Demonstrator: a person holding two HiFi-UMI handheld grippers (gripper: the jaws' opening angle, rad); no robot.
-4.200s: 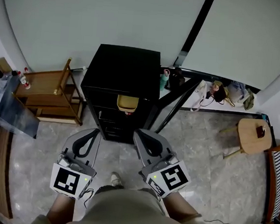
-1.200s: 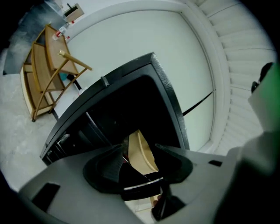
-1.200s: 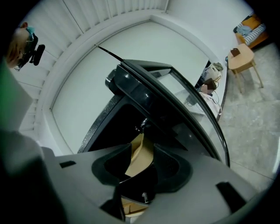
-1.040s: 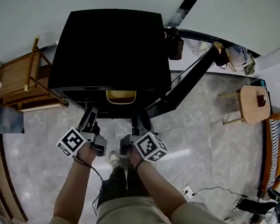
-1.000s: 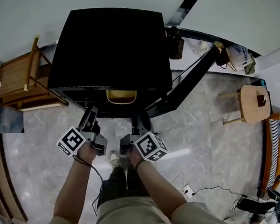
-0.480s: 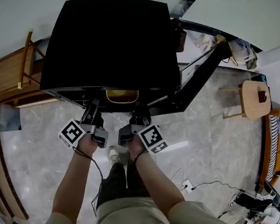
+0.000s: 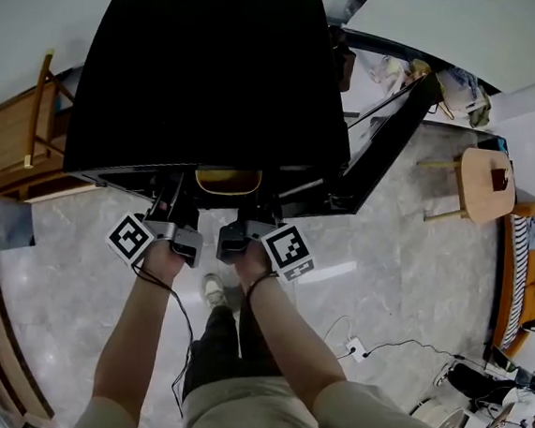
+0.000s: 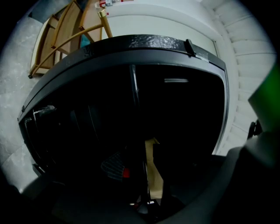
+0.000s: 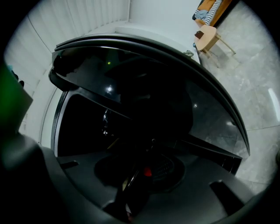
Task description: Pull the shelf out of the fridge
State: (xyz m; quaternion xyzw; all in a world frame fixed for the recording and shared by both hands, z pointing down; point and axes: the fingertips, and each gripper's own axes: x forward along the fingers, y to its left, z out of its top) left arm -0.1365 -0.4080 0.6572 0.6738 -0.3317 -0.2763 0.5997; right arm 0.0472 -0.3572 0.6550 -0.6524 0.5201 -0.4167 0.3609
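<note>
Overall, the black fridge (image 7: 206,71) fills the far half of the head view, and its flat matt top overhangs the open front. The door (image 7: 388,140), a glossy black slab, stands swung out to the right and closes off that side. A slatted wooden rack (image 7: 11,141) stands just left of the cabinet. Room for movement lies on the near side, over a polished, grey-veined floor (image 7: 402,287). A round wooden stool (image 7: 489,178) stands well off to the right, beyond the door.

Both grippers reach into the opening side by side under the top's near edge. Seen from above, they flank a yellow tub (image 7: 229,180) inside.

The left gripper (image 7: 168,206) has its jaws wide apart, and they have just been closing slightly. The shelf (image 8: 143,177), a thin dark plate seen edge-on, stands between them with no pad seen on it.

The right gripper (image 7: 259,219) has its jaws about halfway, and they have just been closing. The shelf's edge lies between them too, and no pad visibly presses it.

The shelf sits inside the cabinet, not yet drawn out. The interior is too dark for finer detail.
</note>
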